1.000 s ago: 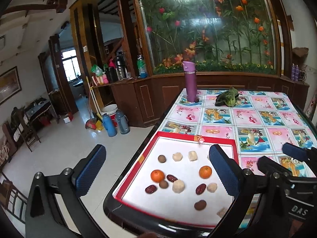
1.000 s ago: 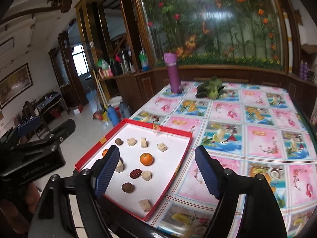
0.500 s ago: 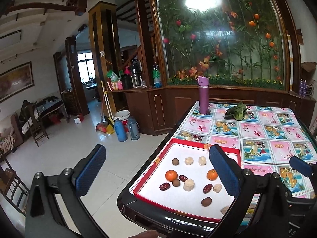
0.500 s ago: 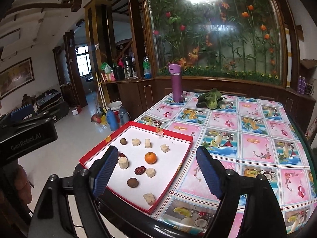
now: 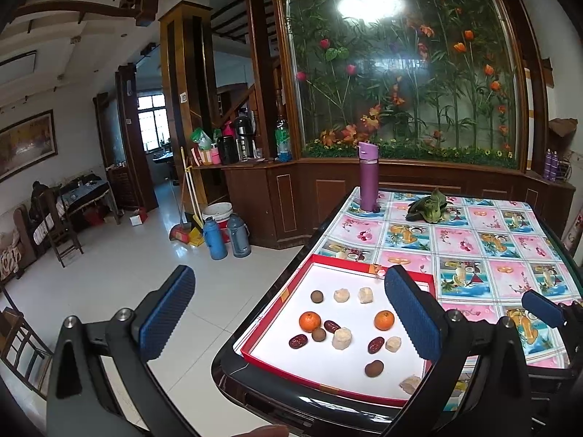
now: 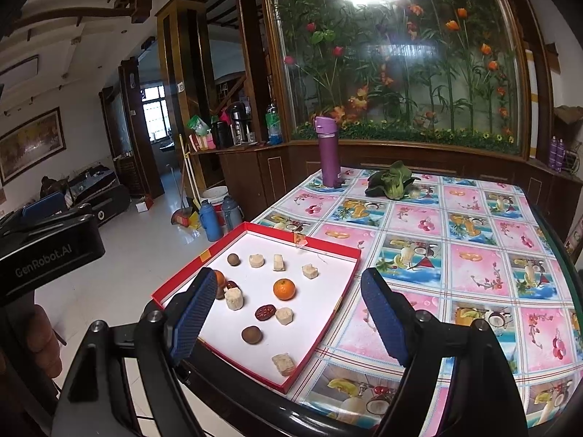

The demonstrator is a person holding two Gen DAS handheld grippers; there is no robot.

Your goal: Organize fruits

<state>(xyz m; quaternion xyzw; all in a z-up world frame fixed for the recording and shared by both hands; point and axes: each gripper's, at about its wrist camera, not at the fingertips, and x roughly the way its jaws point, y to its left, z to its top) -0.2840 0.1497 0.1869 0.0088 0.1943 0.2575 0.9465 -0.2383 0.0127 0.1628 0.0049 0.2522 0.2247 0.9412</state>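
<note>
A red-rimmed white tray (image 5: 284,298) (image 6: 329,249) lies at the table's near left corner. In it lie two small oranges (image 5: 310,321) (image 6: 284,288), several dark red dates (image 5: 375,345) (image 6: 265,312), brown round fruits (image 5: 374,368) (image 6: 251,335) and pale peeled chunks (image 5: 342,338) (image 6: 233,298). My left gripper (image 5: 291,320) is open and empty, held back from the table's near edge, left of the tray. My right gripper (image 6: 288,317) is open and empty, above the tray's near right part.
A purple bottle (image 5: 368,176) (image 6: 329,156) and a green leafy vegetable (image 5: 430,207) (image 6: 391,182) stand at the table's far end on a patterned cloth (image 6: 473,240). Two blue thermoses (image 5: 226,236), a bucket and a broom sit on the tiled floor left.
Both grippers have pulled back and up from the tray, so the tray looks smaller and farther. Both stay open. The fruits have not moved.
</note>
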